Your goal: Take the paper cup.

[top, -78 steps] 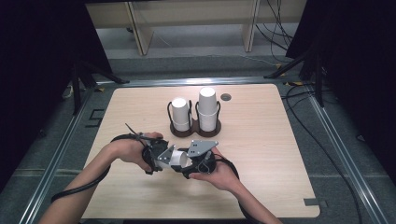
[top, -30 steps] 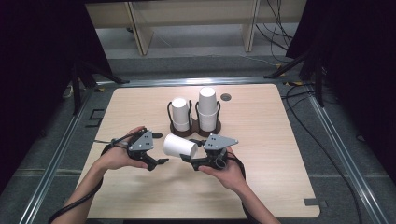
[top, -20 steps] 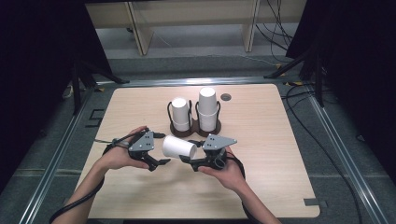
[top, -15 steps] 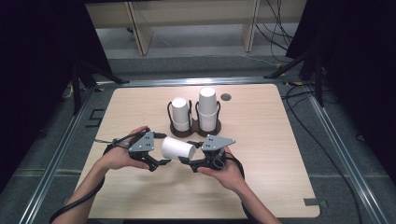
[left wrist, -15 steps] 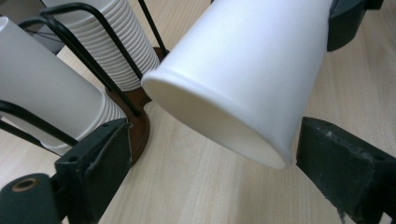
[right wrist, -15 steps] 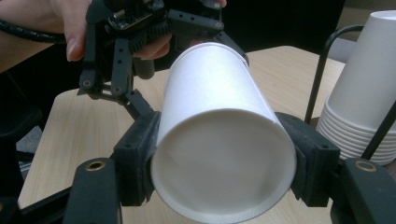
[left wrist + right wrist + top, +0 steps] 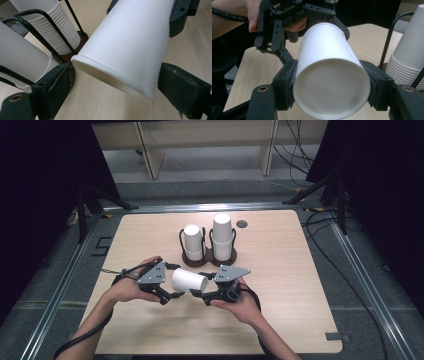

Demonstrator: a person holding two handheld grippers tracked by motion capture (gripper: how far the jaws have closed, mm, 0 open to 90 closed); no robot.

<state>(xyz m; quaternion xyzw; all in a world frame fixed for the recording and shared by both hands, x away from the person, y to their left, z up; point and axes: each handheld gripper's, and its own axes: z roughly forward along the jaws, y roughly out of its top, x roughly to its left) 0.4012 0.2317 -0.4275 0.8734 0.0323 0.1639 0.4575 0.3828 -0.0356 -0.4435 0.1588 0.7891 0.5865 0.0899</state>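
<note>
Since the earlier frame the paper cup (image 7: pixel 189 281) has been drawn clear of the left claw (image 7: pixel 172 295), now spread and closing around its base, rim pinched in the right claw (image 7: pixel 196 293) above the desk (image 7: pixel 300 290); handover underway, left grip needed next.

a lab recording bay: wooden table (image 7: pixel 280 320) on metal rails (image 7: pixel 372 290), black curtains (image 7: pixel 45 180), loose cables (image 7: pixel 300 150)

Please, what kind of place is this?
Probably a lab or test room: a bare wooden table inside dark curtains, loose cables on the floor, and cup stacks set out for practice.
</note>
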